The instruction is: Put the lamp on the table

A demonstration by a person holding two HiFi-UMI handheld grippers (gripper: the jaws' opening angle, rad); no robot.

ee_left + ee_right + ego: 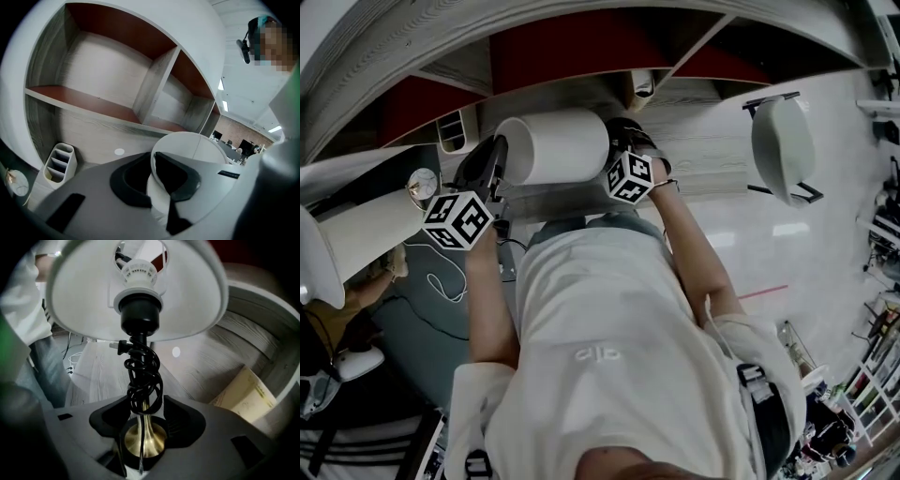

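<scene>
The lamp lies sideways between my two grippers above the wood-grain table point(712, 155). Its white shade point(555, 147) points left. My left gripper point(497, 161) is shut on the shade's rim point(154, 187), which runs between the dark jaws point(152, 176). My right gripper point(617, 155) is at the lamp's other end. In the right gripper view its jaws point(143, 420) stand open on either side of the brass stem point(143, 439), with gaps at both pads. A black cord point(143, 376) is wound around the stem below the socket point(139, 310). The shade's inside point(84, 301) fills the top of that view.
A curved shelf unit with red backing point(117, 70) stands behind the table. A white desk organiser point(58, 161) and a small round clock point(422, 185) sit at the left. A beige box point(248, 392) lies at the right. A white chair point(783, 141) stands on the floor.
</scene>
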